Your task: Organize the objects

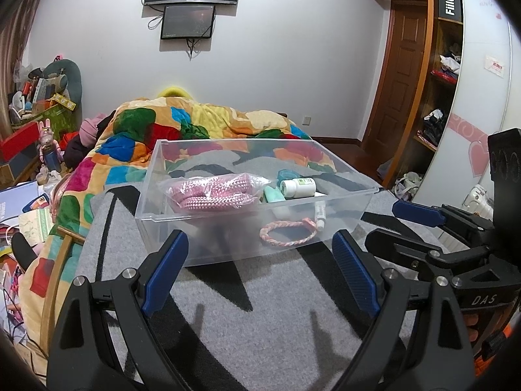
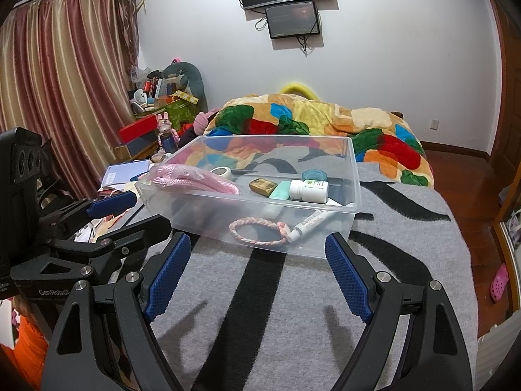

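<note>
**Clear storage bin and contents, as found on the bed**

A clear plastic bin (image 1: 208,228), rectangular and open-topped, is seen standing upright on a grey blanket with black stripes (image 1: 260,309). A bagged coil of pink rope (image 1: 211,192) is held at the bin's left side. A white bottle (image 2: 308,191) is found lying on its side towards the right, with a pale green container (image 2: 279,191) touching it on the left. A small olive packet (image 2: 263,185), a roll of tape (image 2: 221,172) and a teal round lid (image 2: 314,175) are noted farther back. Against the near wall, a pink braided bracelet (image 2: 259,231) lies flat, just beside a white tube (image 2: 311,223) set at a slant.
</note>
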A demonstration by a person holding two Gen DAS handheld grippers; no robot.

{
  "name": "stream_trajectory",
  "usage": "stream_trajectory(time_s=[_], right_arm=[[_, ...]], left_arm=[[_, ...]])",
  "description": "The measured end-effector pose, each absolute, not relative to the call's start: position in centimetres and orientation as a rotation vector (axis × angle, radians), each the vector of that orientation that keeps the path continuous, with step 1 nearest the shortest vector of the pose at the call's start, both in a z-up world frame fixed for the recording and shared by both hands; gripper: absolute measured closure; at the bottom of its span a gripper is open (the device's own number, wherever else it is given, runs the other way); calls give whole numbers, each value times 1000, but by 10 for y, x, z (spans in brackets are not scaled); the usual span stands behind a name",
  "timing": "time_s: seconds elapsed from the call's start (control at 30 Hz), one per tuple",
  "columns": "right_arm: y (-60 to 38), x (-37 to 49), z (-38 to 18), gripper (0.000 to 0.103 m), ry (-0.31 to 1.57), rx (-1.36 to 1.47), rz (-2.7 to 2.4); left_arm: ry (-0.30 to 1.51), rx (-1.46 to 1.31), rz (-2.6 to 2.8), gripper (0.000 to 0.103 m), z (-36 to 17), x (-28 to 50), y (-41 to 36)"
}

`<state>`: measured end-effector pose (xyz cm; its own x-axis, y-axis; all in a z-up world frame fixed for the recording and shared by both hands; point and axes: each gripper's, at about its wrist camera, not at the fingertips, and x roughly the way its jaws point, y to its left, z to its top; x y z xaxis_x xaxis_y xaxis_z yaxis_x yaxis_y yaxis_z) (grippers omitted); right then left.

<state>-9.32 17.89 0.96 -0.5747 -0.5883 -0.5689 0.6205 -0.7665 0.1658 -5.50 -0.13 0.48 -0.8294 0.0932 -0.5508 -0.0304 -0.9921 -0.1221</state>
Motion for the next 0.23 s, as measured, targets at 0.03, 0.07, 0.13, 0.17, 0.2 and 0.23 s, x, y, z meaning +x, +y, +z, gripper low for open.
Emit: stream_trajectory(time_s=[0.03, 0.07, 0.13, 0.17, 0.2, 0.23], right_arm=[[179, -93, 10, 20, 67, 808, -2308], [179, -93, 10, 20, 66, 807, -2307], [179, -93, 10, 20, 67, 809, -2307], [180, -93, 10, 20, 67, 809, -2307], [180, -94, 10, 20, 67, 808, -2308], [179, -93, 10, 20, 68, 808, -2308]], left_arm=[[-165, -893, 2939, 12, 5, -55, -1], [-165, -893, 2939, 12, 5, -55, 0], [-168, -894, 2938, 12, 5, -55, 0], [-168, -894, 2938, 12, 5, -55, -1], [-167, -897, 2936, 12, 5, -55, -1], [-167, -901, 2933, 12, 4, -55, -1]])
